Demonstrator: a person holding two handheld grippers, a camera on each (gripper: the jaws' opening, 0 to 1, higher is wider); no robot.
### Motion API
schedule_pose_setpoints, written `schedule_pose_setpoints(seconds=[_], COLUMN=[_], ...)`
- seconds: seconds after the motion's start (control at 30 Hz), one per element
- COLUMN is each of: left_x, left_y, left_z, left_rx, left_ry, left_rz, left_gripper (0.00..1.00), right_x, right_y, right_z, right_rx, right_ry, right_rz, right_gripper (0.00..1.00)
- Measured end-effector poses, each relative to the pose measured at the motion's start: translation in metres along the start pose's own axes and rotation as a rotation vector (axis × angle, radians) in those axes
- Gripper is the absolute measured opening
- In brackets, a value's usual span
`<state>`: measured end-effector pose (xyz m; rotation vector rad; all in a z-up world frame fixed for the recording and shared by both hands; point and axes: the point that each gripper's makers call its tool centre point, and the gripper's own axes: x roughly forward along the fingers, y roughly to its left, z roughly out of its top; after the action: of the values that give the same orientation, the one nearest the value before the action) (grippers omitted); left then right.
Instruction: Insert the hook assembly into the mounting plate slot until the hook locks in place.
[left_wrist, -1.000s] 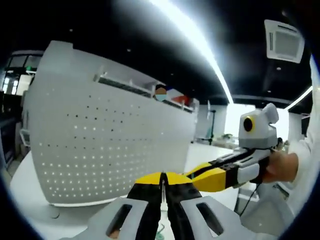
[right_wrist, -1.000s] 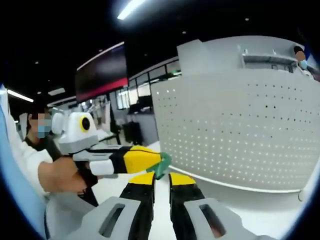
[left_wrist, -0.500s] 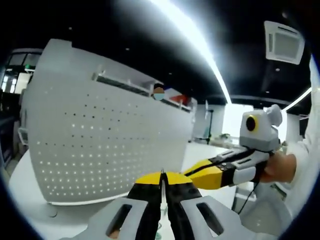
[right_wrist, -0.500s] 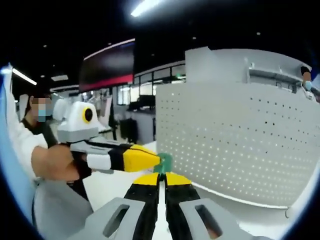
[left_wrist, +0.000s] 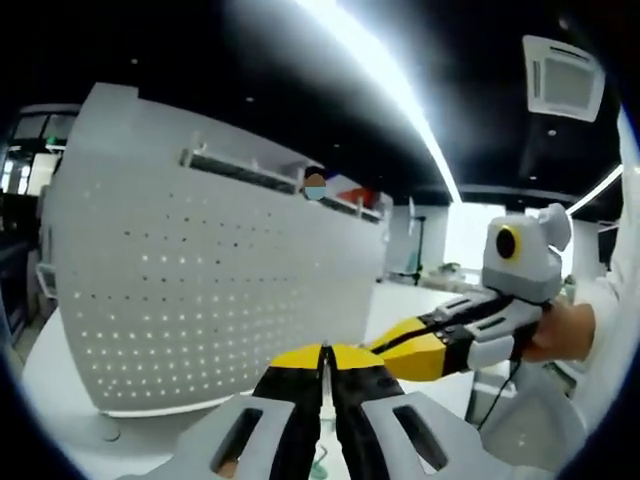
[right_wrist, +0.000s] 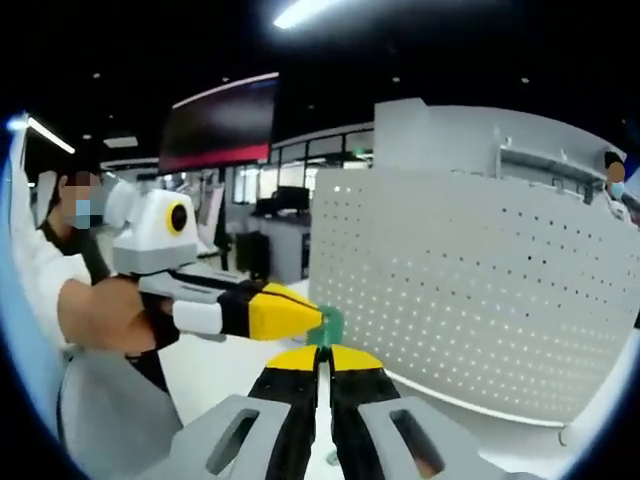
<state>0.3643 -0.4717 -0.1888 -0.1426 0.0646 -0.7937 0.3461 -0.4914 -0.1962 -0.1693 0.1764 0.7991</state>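
The perforated white panel (left_wrist: 215, 285), the mounting plate of the task, stands upright on a white table (left_wrist: 60, 395). It curves across both views, so its rows of holes face the two tools, presumably so that the hook can be pushed straight in. A narrow shelf-like rail (right_wrist: 545, 165) runs near its top edge.

A person (right_wrist: 70, 290) in a white sleeve stands behind the tools, one hand (right_wrist: 105, 315) wrapped around the left tool's handle.

The left gripper (left_wrist: 322, 365) has its yellow-tipped jaws pressed together; in the right gripper view its tip (right_wrist: 300, 318) meets a small green piece (right_wrist: 328, 325), judged to be the hook assembly. The right gripper (right_wrist: 322, 365) also has its jaws pressed together, directly beneath that green piece, and appears to pinch its lower part. In the left gripper view the right gripper (left_wrist: 430, 350) comes in from the right, and its tip meets the left one's.

The hook is thus held in the air between both tips, just in front of the panel and not yet touching it. Holding it from two sides probably steadies its angle for alignment with a slot. Insertion is not yet begun.
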Motion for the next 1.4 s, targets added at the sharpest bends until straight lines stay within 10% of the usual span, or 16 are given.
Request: schedule_pose_setpoints(seconds=[0.9,1.4], left_x=[-0.002,-0.012], left_y=[-0.014,-0.027], left_z=[0.008,0.012], left_rx=[-0.164,-0.067], left_ry=[-0.046,-0.030], left_rz=[-0.014,-0.040], left_gripper=[0.01,0.01], right_x=[-0.004,-0.008], right_y=[-0.001,0.007], right_z=[0.011,0.012], right_rx=[-0.054,-0.057], right_ry=[-0.031,-0.038], right_rz=[-0.088,-0.107], right_gripper=[0.02,0.00])
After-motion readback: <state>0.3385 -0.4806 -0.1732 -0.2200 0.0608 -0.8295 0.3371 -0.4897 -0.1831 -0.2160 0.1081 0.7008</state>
